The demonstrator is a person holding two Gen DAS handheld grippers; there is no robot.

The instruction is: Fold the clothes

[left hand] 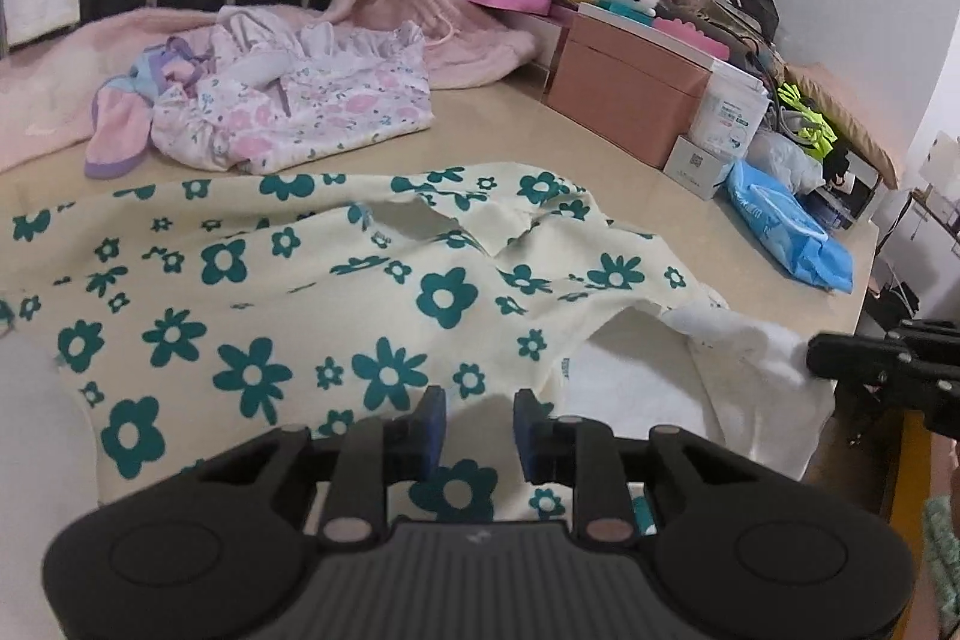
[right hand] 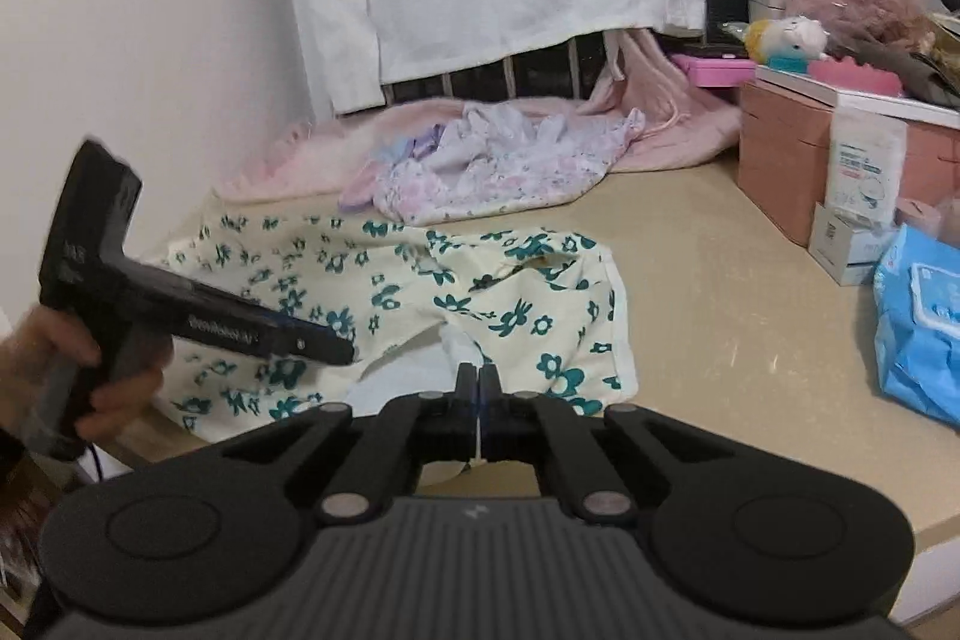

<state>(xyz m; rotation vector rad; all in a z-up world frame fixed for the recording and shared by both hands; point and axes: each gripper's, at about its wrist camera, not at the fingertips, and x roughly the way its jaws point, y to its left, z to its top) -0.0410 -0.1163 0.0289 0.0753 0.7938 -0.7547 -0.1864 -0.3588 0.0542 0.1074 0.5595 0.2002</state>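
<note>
The cream garment with teal flowers (left hand: 312,316) lies spread and rumpled across the bench (left hand: 690,220) toward its near edge, its white inner side showing at the near right. The right tool (right hand: 478,379) is pinched together on that white hem at the near edge; the left tool (left hand: 480,415) hovers just above the printed cloth with its blue-padded fingers apart, holding nothing. In my judgement a fold or a straightening pull is under way; the next move calls for the left tool to bite a matching edge so both lift evenly. The fabric looks thin, soft and limp. A crumpled pink floral garment (left hand: 288,106) sits toward the far edge.
</note>
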